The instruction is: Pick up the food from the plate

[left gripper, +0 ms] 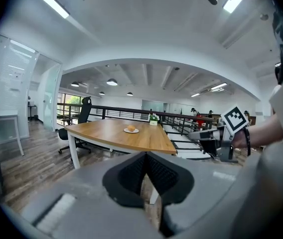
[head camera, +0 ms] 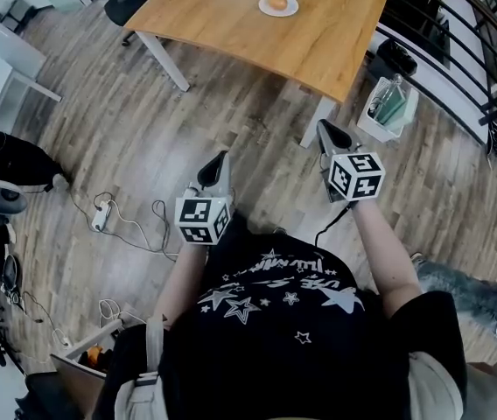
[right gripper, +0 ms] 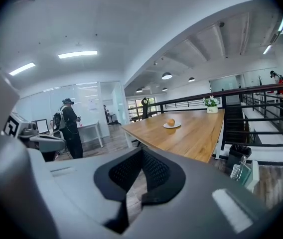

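Round food (head camera: 276,2), perhaps a bun, on a white plate (head camera: 292,10) on the wooden surface (head camera: 318,46), well ahead of left gripper (head camera: 220,158) and right gripper (head camera: 328,129), both jaws pressed together, empty, above the floor (head camera: 143,138)

A round orange-brown food (head camera: 276,1) sits centred on a small white plate (head camera: 290,10) — untouched.
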Tool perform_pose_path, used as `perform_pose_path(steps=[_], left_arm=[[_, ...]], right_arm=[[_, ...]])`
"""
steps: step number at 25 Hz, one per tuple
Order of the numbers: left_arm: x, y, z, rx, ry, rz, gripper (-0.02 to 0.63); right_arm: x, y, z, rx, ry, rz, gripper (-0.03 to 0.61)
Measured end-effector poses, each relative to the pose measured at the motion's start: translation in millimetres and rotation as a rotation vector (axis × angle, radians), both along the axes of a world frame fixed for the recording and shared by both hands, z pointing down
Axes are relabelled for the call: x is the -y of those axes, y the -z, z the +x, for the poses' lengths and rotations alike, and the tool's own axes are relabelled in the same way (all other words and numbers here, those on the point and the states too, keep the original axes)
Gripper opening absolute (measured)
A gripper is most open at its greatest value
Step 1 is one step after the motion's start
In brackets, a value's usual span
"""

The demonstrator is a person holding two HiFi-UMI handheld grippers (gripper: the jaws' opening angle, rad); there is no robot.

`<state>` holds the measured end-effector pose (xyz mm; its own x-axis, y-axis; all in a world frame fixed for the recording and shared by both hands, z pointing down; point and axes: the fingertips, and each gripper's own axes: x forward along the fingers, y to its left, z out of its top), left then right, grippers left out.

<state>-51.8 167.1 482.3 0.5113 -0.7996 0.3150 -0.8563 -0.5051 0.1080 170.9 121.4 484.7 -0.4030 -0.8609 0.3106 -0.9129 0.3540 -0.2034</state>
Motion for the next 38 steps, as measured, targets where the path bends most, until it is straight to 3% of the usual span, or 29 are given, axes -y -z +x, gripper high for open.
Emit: perform_pose_path(steps=[10,16,27,38], left_arm=[[-5.3,-6.3,10.3,0.000,0.026,-0.014,0.002],[7.4,-17.5,5.0,-0.003,0.007,-0.038,0.002],[101.5,-28.3,-32.3,-0.051,-0.003,-0.061,0.002],[208.5,-20.8,-58.9,-0.077,-0.019,-0.049,0.002]], right_arm=[[-15.5,-0.1,31.9,0.002,-0.038,-0.001,0.002],[-1.6,-11.4,27.4,0.014,-0.060,-0.024,0.002],[80.7,-19.4,-0.2,-0.030,-0.091,-0.058,0.002],[182.6,-15.7,-25.7,-0.006,-0.135,-0.076,0.002]])
